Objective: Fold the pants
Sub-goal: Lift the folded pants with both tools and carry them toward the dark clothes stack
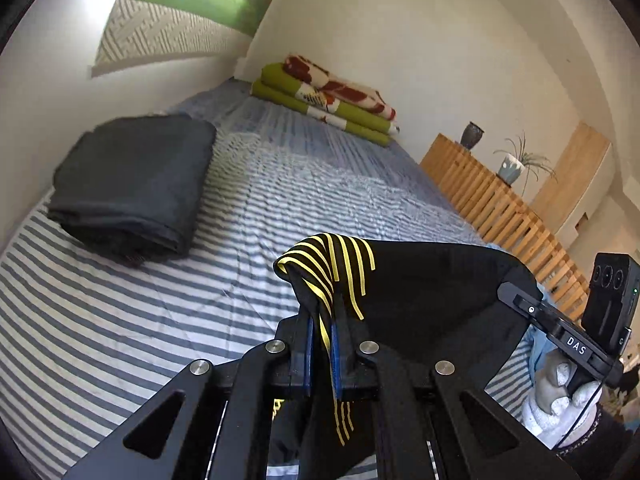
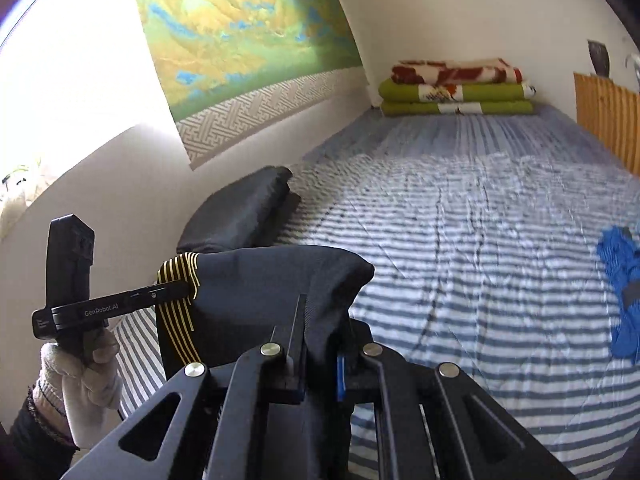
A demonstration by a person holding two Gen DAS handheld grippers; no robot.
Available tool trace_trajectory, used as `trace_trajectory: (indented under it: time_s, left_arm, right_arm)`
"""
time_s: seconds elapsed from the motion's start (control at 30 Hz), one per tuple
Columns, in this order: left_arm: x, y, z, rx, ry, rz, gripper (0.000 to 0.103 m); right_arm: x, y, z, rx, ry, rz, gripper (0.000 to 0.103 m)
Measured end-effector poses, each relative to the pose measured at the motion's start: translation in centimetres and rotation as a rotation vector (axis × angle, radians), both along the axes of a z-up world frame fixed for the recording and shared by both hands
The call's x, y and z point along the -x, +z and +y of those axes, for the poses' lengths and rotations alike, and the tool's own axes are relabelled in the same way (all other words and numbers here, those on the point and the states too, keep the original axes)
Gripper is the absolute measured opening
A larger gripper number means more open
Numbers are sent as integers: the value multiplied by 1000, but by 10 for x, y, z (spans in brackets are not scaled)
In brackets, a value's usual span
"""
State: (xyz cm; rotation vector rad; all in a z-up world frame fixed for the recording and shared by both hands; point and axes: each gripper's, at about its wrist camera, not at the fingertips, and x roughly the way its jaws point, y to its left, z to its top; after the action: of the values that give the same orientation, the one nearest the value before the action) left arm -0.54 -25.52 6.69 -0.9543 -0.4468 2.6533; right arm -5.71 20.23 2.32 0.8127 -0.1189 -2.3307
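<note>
Black pants (image 1: 432, 292) with yellow side stripes hang in the air above the striped bed, stretched between both grippers. My left gripper (image 1: 322, 344) is shut on the striped edge of the pants, the cloth draping over its fingers. My right gripper (image 2: 322, 344) is shut on the other end of the pants (image 2: 272, 292). In the left wrist view the right gripper (image 1: 516, 296) holds the cloth at the right. In the right wrist view the left gripper (image 2: 182, 292) pinches the striped edge at the left. Gloved hands hold both tools.
The bed (image 1: 280, 184) has a blue and white striped sheet. A folded dark garment (image 1: 132, 184) lies at its left by the wall. Folded green and red blankets (image 1: 332, 100) sit at the far end. A blue cloth (image 2: 624, 292) lies at the right. A wooden slatted rail (image 1: 500, 200) borders the right side.
</note>
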Motion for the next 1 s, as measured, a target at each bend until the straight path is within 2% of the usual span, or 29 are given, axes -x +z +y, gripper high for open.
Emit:
trace_trajectory:
  time_s: [0.07, 0.13, 0.3, 0.47, 0.63, 0.77, 0.9, 1.0]
  left_arm:
    - [-5, 23, -28, 10, 43, 45, 6]
    - [-5, 41, -55, 15, 89, 75, 6]
    - [7, 79, -119, 54, 182, 140, 6]
    - [50, 90, -176, 80, 250, 154, 6]
    - [117, 73, -229, 70, 297, 134, 6]
    - [188, 45, -266, 56, 333, 83, 6]
    - [248, 17, -282, 56, 351, 47, 6]
    - [283, -3, -293, 72, 357, 18, 6]
  right_arm:
    - [-9, 23, -29, -11, 19, 90, 8]
    - [-13, 41, -57, -14, 44, 144, 8]
    - [3, 71, -125, 36, 99, 163, 8]
    - [35, 81, -192, 32, 132, 192, 8]
    - [88, 71, -253, 25, 149, 193, 8]
    - [145, 49, -303, 31, 144, 130, 8]
    - [196, 28, -349, 27, 110, 109, 8]
    - [228, 10, -369, 40, 85, 60, 8]
